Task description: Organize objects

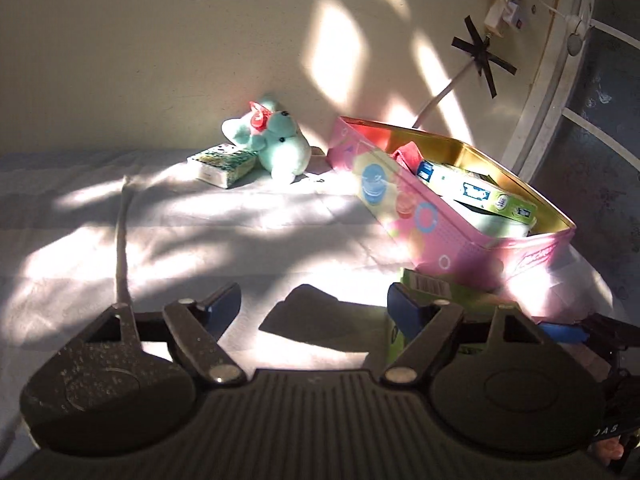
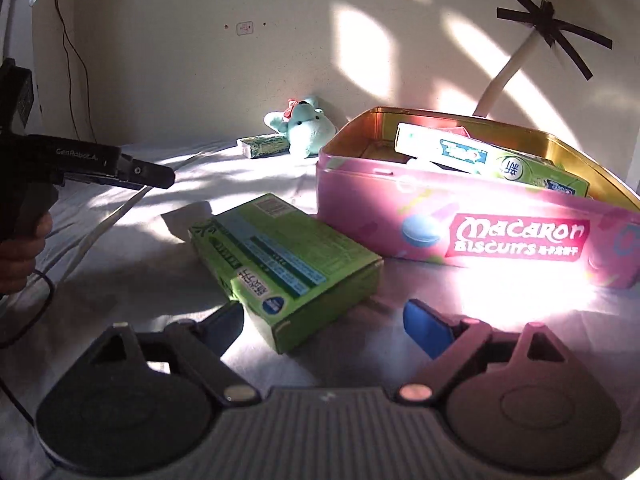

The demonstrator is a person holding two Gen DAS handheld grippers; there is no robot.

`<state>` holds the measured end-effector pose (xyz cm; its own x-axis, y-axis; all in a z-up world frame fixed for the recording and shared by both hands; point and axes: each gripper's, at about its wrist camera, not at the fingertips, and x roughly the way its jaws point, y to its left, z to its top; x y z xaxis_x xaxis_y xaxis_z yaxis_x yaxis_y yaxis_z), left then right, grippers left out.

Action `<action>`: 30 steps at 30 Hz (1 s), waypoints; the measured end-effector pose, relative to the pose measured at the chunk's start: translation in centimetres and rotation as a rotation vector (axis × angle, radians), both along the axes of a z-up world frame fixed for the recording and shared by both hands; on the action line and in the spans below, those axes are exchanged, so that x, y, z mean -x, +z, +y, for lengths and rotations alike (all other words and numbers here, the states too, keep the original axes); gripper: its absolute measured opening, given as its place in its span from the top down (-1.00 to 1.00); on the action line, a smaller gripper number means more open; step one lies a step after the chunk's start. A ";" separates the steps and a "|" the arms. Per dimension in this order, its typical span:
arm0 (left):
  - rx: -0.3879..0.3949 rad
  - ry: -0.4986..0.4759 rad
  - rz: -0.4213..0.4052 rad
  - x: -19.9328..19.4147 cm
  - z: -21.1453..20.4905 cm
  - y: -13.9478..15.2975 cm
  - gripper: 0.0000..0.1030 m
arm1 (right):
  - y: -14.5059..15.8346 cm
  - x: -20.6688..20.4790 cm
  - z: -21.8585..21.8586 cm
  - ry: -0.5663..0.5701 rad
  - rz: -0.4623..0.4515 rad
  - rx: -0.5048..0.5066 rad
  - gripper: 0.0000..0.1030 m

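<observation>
Left tongs open, empty; pink tin right, plush beyond.

Left hand-held gripper — jaws apart, nothing between the pads, angled downward. Right hand-held gripper — jaws wide, pads gripping nothing, also tilted down. A hand grips the left unit's handle.
</observation>
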<state>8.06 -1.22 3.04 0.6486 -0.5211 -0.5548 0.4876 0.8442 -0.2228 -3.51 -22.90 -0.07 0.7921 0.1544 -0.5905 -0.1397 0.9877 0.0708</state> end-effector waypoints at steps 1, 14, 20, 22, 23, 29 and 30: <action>-0.015 -0.022 0.000 -0.1 -1.2 -0.2 -0.59 | -0.1 0.0 0.2 0.011 -0.006 -0.002 -0.74; -0.021 -0.122 0.087 2.5 -5.6 -0.4 -0.23 | -0.6 -0.4 0.2 0.061 -0.022 -0.064 -0.10; 0.042 -0.158 -0.031 4.8 -6.8 5.5 -0.20 | 3.8 2.5 -3.5 0.076 -0.205 -0.140 -0.10; 0.038 -0.174 -0.073 4.3 -8.8 7.3 -0.20 | 5.4 2.2 -5.1 0.046 -0.241 -0.156 -0.11; 0.029 -0.181 -0.083 4.0 -9.7 7.8 -0.21 | 5.9 1.8 -6.0 0.029 -0.249 -0.157 -0.12; -0.074 -0.191 -0.022 -1.1 -16.8 7.2 -0.22 | 5.9 -2.8 -10.3 -0.059 -0.149 -0.134 -0.14; -0.085 -0.189 0.002 -2.1 -17.6 6.8 -0.22 | 5.7 -3.5 -10.7 -0.063 -0.131 -0.139 -0.14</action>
